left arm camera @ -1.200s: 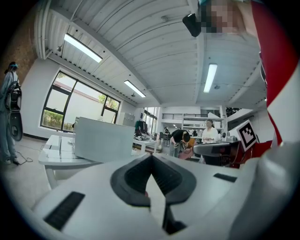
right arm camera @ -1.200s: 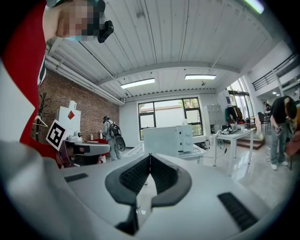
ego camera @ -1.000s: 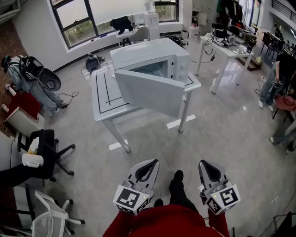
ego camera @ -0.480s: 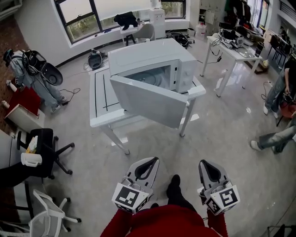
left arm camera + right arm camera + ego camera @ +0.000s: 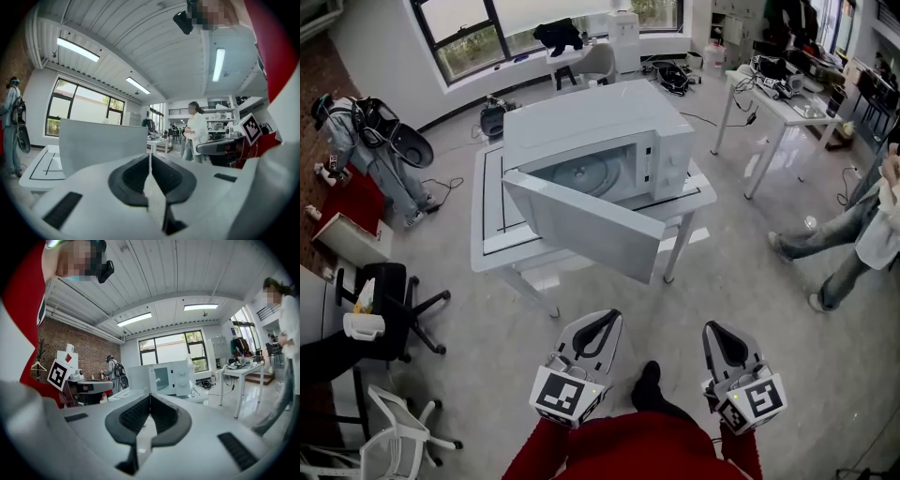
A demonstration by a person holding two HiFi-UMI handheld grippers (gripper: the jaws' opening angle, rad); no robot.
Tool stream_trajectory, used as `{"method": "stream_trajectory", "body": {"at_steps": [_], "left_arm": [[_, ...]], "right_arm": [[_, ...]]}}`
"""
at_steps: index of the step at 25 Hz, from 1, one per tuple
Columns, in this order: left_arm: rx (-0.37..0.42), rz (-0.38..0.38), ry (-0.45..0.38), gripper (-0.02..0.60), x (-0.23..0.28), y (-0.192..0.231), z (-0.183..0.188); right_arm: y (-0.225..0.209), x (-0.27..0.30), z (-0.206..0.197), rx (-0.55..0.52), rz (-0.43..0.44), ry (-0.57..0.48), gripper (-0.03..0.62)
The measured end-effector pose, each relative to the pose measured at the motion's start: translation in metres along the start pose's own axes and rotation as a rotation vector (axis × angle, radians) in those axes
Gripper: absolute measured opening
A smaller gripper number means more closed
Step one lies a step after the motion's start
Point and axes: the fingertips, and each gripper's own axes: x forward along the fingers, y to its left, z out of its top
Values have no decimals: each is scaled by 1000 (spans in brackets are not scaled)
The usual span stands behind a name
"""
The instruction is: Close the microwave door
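A white microwave (image 5: 591,131) stands on a white table (image 5: 492,246) ahead of me, its door (image 5: 581,225) swung wide open toward me. The turntable shows inside. My left gripper (image 5: 607,323) and right gripper (image 5: 720,332) hang low in the head view, well short of the table, both shut and empty. In the left gripper view the open door (image 5: 101,143) fills the space beyond the left gripper (image 5: 149,158). Over the right gripper (image 5: 150,398), the right gripper view shows the microwave (image 5: 171,377) at a distance.
A black office chair (image 5: 394,305) and a white chair (image 5: 403,436) stand at the left. Another white table (image 5: 778,98) with clutter is at the back right. A person in white (image 5: 862,225) walks at the right, another person (image 5: 356,141) stands at the back left.
The microwave and table have come nearer and lower in the head view as I walk toward them. The person at the right has moved. Both grippers stay shut.
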Motion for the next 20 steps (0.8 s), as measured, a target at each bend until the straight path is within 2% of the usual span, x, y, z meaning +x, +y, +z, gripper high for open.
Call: {"method": "stream_trajectory", "body": {"at_steps": [2, 4, 8, 12, 15, 20], "left_arm": [[27, 9, 1, 64, 12, 2, 2], [33, 26, 40, 112, 22, 5, -1], [-2, 87, 75, 167, 43, 24, -3], [-37, 126, 95, 187, 67, 41, -6], [-11, 150, 119, 218, 82, 46, -7], [-33, 168, 121, 219, 102, 50, -6]], "right_arm": [[-10, 2, 2, 2, -3, 4, 13], [-19, 4, 4, 2, -2, 3, 14], [-34, 9, 11, -6, 7, -2, 12], [-49, 14, 14, -6, 13, -7, 12], [-61, 16, 15, -2, 12, -6, 13], [-81, 20, 16, 2, 8, -6, 12]]}}
